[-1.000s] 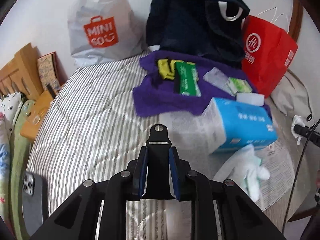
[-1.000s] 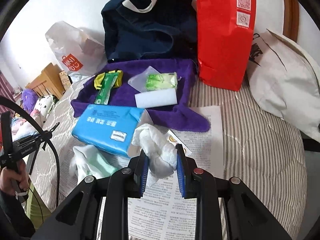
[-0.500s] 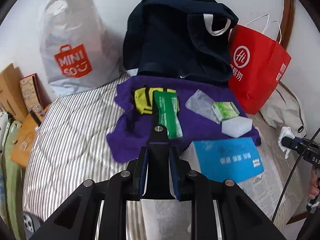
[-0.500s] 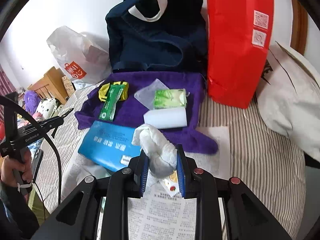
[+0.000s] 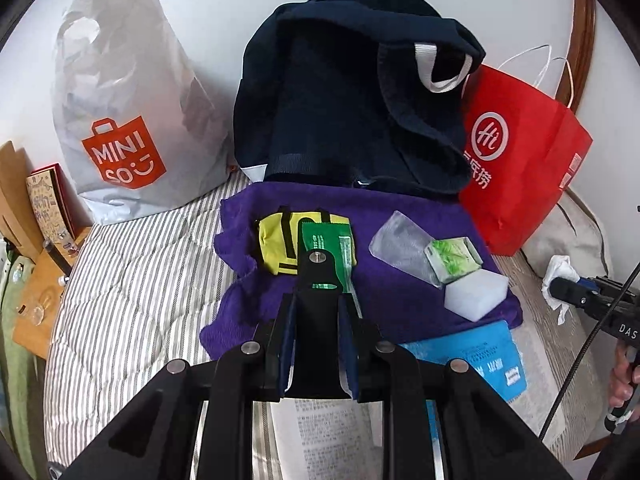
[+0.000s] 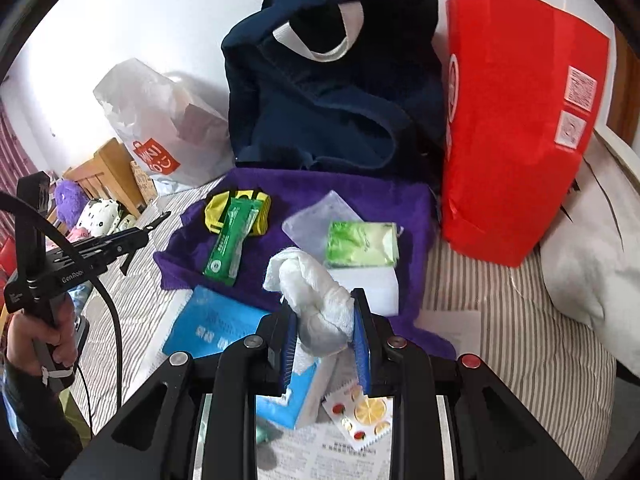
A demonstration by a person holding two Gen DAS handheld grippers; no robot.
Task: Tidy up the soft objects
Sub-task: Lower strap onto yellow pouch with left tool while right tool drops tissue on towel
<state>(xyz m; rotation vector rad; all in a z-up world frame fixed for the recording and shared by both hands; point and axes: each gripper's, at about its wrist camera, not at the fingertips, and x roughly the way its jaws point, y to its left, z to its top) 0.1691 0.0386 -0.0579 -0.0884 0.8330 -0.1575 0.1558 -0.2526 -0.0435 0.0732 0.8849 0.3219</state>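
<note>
Your right gripper [image 6: 325,334] is clamped on a crumpled white cloth [image 6: 316,296], blue pads pressing both sides; cloth wad sits center-low in the right wrist view, tip poking up toward frame center, over the near edge of the purple towel [image 6: 360,196]. Same cloth shows at far right of the left wrist view [image 5: 560,276], at the tip of the other tool. Your left gripper [image 5: 316,344] holds nothing: fingers set a narrow gap apart w/ only the black center mount between them, bottom center of frame. On the towel: yellow pouch [image 5: 276,244] w/ green packet [image 5: 328,244] on top, left-center; clear bag [image 5: 400,244], green tissue pack [image 5: 454,260] and white foam block [image 5: 476,294] to the right. Blue tissue pack [image 6: 216,328] lies lower left of the cloth in right wrist view, on printed paper [image 6: 344,456]. Navy bag [image 5: 352,112] upper center, red paper bag [image 5: 524,164] right, Miniso bag [image 5: 124,120] upper left. All on striped bedding [image 5: 132,300].
</note>
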